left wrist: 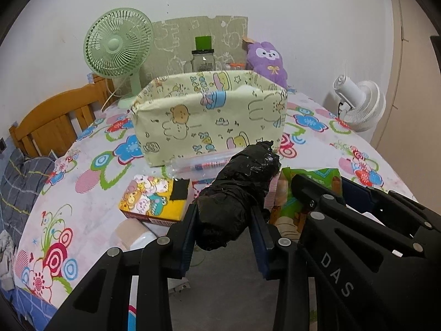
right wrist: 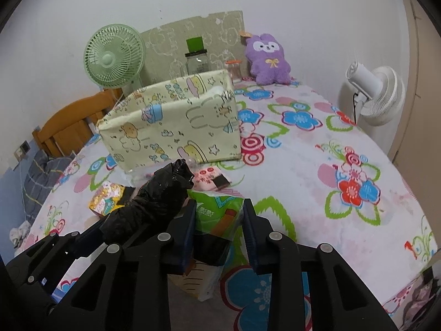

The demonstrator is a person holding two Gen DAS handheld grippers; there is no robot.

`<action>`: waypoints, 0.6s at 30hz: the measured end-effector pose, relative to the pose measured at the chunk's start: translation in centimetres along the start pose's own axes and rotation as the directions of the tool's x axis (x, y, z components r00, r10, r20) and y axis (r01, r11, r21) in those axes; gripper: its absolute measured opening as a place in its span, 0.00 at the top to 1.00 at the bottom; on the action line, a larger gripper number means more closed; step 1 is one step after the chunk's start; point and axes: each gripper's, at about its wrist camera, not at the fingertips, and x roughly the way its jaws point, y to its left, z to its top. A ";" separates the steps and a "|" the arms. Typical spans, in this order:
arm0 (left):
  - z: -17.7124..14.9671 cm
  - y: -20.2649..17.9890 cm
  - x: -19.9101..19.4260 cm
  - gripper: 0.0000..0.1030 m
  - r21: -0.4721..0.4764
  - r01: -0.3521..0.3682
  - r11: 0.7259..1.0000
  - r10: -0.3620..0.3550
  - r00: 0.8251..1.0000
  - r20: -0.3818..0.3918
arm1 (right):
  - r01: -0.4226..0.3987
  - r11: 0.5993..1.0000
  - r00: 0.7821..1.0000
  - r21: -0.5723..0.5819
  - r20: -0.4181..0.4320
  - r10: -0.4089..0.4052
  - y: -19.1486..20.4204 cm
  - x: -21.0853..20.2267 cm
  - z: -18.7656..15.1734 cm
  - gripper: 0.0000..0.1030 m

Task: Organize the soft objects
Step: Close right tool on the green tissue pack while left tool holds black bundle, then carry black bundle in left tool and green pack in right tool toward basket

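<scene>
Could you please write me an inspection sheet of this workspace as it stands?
Surface: floral bedsheet, flat.
Job's things: black bundle and green tissue pack gripped; fabric bin open-topped; yellow pack and pink pack lying before it.
Clutter: jar, purple plush, cardboard.
Grippers: left gripper shut on bundle; right gripper shut on tissue pack.
Cables: white fan's black cord.
Surroundings: green fan, white fan, wooden headboard.

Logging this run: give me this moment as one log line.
left hand-held gripper: shut on black plastic-wrapped roll | right hand-held gripper: shut on green tissue pack | yellow cartoon-print fabric bin: ahead
</scene>
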 end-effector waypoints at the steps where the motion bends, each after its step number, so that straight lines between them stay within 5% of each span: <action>1: 0.2 0.1 -0.2 0.64 -0.001 0.000 1.000 0.000 1.000 0.005 | -0.001 1.000 1.000 0.000 0.004 0.001 0.1 -0.2 0.3 0.67; 18: 3.3 0.8 -3.4 0.64 -0.018 0.005 1.000 -0.003 0.997 0.083 | -0.003 1.000 0.997 -0.017 0.080 0.004 1.4 -3.5 3.5 0.67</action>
